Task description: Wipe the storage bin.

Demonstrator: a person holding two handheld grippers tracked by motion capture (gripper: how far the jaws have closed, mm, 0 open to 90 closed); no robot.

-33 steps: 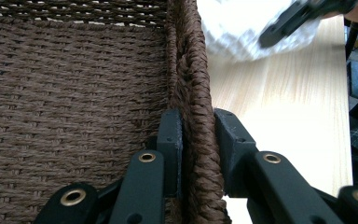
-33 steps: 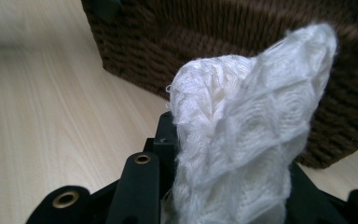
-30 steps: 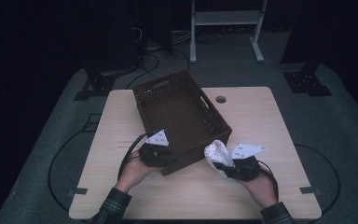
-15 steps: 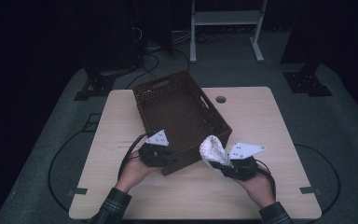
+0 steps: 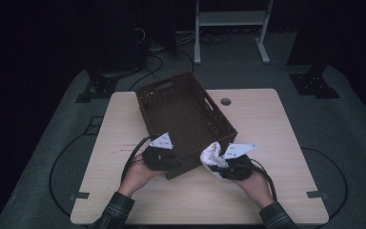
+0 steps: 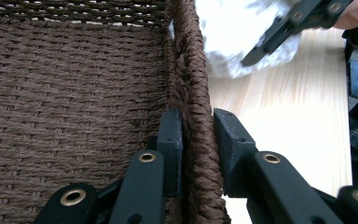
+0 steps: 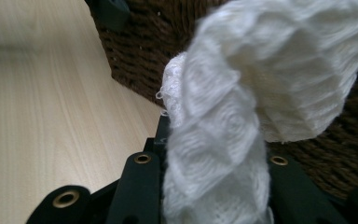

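At the bottom of the high view two forearms in plaid sleeves come in, each hand carrying a gripper. The right gripper [image 5: 220, 168], lower right of centre, pinches a white cloth [image 5: 211, 155] whose bunched upper end stands up just beside the near right corner of the basket [image 5: 186, 121]. In the right gripper view the cloth [image 7: 242, 107] rises between the two black jaws and flops over to the right, with the dark woven wall [image 7: 135, 51] close behind it.

The cloth looks light, soft and limp, with a waffle-like texture that should give the pads good purchase. It will sag and trail wherever it is not held, so a pinch near the middle of the bundle, as now, probably keeps loose ends from catching on the rim.

The left gripper [image 5: 171, 162], lower left of centre, is clamped on the near wall of the basket. In the left gripper view its jaws sit one on each side of the braided rim [image 6: 196, 116], pressing it, with the basket's floor at the left and the other gripper with the cloth [image 6: 228, 37] blurred at the upper right. The basket looks stiff and rather light; the thick rim is the natural hold, and steadying it should stop it sliding.

The table [image 5: 267, 124] is pale smooth wood with a round hole [image 5: 226, 101] near its far edge. Beyond it lie grey floor, cables and a white frame's legs [image 5: 231, 28], in a dark room.
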